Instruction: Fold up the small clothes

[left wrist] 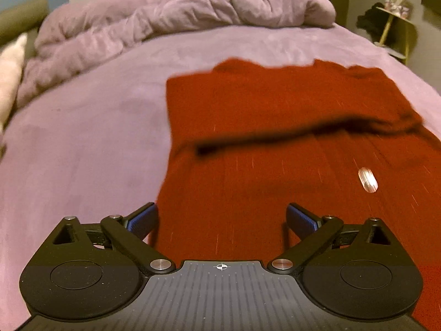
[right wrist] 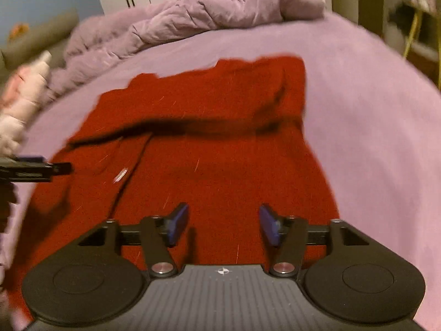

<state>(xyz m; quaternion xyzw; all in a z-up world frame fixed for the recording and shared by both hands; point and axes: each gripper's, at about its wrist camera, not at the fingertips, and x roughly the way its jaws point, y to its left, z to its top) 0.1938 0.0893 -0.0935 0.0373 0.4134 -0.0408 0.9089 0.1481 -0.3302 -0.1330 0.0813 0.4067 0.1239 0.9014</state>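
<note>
A red garment (left wrist: 275, 143) lies on the lilac bed, its far part folded over toward me so a dark fold edge (left wrist: 303, 131) runs across it. A small pale label (left wrist: 367, 179) shows on the near layer. My left gripper (left wrist: 222, 220) hovers above the garment's near left edge, jaws wide apart, nothing between them. In the right wrist view the same garment (right wrist: 206, 151) fills the middle with its fold edge (right wrist: 193, 127) and label (right wrist: 121, 175). My right gripper (right wrist: 223, 224) hangs over its near part, open and empty. The left gripper's fingertip (right wrist: 59, 168) pokes in at the left.
A rumpled lilac duvet (left wrist: 171, 19) is heaped along the far side of the bed sheet (left wrist: 82, 143). A pale pink pillow (left wrist: 11, 74) lies at the left edge. White wardrobe doors stand behind. A small yellow-legged side table (left wrist: 394, 24) with dark clutter stands at the far right.
</note>
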